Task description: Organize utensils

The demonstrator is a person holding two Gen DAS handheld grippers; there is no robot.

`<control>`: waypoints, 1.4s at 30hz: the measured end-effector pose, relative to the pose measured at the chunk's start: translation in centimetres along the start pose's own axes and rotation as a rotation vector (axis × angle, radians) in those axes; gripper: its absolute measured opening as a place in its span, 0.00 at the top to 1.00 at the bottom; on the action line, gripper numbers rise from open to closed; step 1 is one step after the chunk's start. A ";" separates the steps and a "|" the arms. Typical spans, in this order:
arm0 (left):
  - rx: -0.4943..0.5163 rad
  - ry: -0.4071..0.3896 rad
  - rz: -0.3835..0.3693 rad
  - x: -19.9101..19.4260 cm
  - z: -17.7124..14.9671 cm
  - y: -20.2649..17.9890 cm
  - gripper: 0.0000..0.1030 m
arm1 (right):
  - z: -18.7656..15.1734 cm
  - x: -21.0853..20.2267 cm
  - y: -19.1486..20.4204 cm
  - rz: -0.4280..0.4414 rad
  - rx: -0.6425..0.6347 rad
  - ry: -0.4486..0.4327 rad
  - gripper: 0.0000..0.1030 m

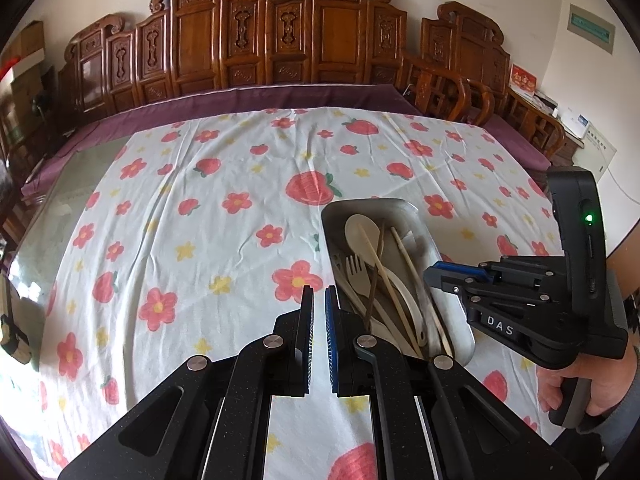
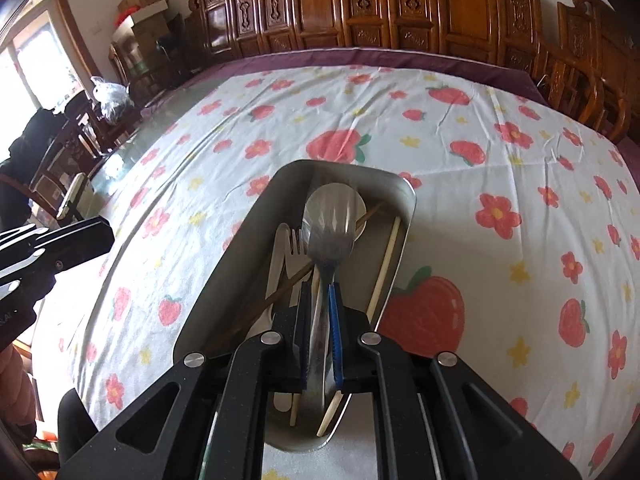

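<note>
A metal tray (image 2: 409, 196) lies on the flowered cloth, holding several utensils: a beige spoon (image 1: 362, 232), a beige fork (image 1: 354, 268) and chopsticks (image 2: 386, 264). My right gripper (image 2: 320, 286) hangs over the tray's near end. A metal spoon (image 2: 332, 216) has its handle between the jaws, which stand narrowly apart. It looks blurred while the tray and fingers are sharp, so the pads do not seem to pin it. In the left wrist view the right gripper (image 1: 430, 274) reaches in from the right. My left gripper (image 1: 320, 290) is shut and empty, just left of the tray (image 1: 400, 205).
A white cloth (image 1: 224, 240) with red flowers and strawberries covers the glass-topped table. Carved wooden chairs (image 1: 280, 40) line the far side. A hand (image 1: 580, 384) holds the right gripper's handle. Boxes and bags (image 2: 112, 92) stand at the far left.
</note>
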State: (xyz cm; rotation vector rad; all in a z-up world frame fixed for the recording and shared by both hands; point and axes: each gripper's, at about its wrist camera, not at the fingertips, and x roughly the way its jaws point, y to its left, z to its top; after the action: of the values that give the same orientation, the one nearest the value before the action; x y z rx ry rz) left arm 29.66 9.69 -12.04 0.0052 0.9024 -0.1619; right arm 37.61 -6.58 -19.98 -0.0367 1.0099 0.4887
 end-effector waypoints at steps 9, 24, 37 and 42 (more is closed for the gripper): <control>0.014 -0.033 0.018 -2.6 -0.8 -2.0 0.92 | -2.3 -5.7 -0.4 -0.012 -0.010 -0.097 0.89; 0.036 -0.135 0.056 -9.2 -5.2 -8.0 0.17 | -11.0 -17.0 -2.1 -0.078 0.039 -0.262 0.30; 0.010 -0.203 0.084 -14.4 -7.9 -11.0 0.08 | -16.5 -24.4 -2.5 -0.183 0.107 -0.379 0.03; 0.007 -0.244 0.069 -16.7 -7.7 -11.6 0.08 | -17.0 -27.3 -1.5 -0.202 0.089 -0.429 0.03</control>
State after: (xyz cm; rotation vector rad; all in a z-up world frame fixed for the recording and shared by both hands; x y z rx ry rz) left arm 11.77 1.09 -3.02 0.0231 0.6571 -0.0989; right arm 12.75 -22.43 -7.08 0.0442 0.5977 0.2503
